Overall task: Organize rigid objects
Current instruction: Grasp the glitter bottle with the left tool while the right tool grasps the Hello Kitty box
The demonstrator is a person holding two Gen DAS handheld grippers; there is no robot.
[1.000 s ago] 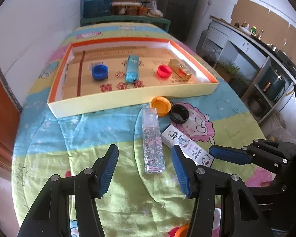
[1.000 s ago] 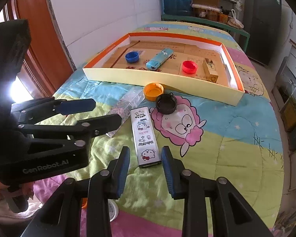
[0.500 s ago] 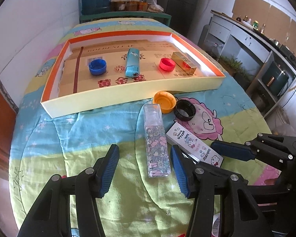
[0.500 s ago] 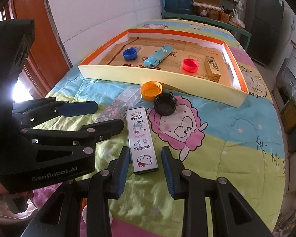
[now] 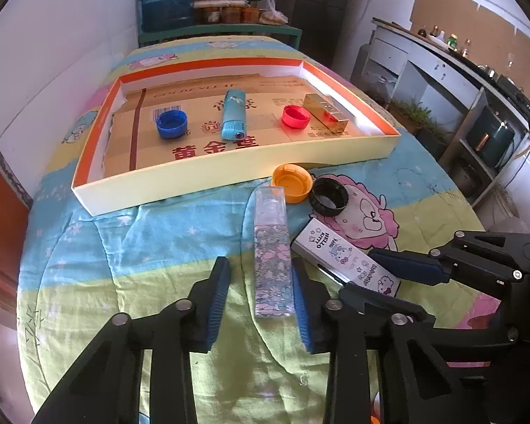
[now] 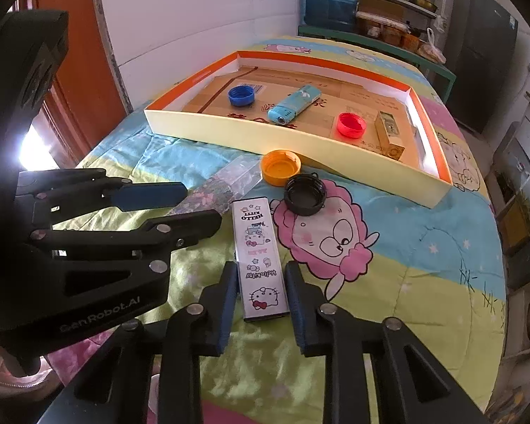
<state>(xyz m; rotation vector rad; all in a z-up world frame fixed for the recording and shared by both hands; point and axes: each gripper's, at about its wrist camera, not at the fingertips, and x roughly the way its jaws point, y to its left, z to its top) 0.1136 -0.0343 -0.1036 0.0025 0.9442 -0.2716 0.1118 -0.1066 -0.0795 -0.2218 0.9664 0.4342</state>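
On the quilt-covered surface (image 5: 130, 254) lies a shallow tray (image 5: 201, 180) holding a blue cap (image 5: 171, 124), a teal lighter (image 5: 233, 115), a red cap (image 5: 295, 116) and a gold box (image 5: 325, 113). Near its front wall rest an orange cap (image 5: 292, 182) and a black cap (image 5: 328, 196), touching. Left gripper (image 5: 261, 296): jaws closing around a floral clear case (image 5: 272, 258), right pad touching it, left pad apart. Right gripper (image 6: 261, 300): jaws closing about the Hello Kitty box (image 6: 259, 258), narrow gaps visible on both sides.
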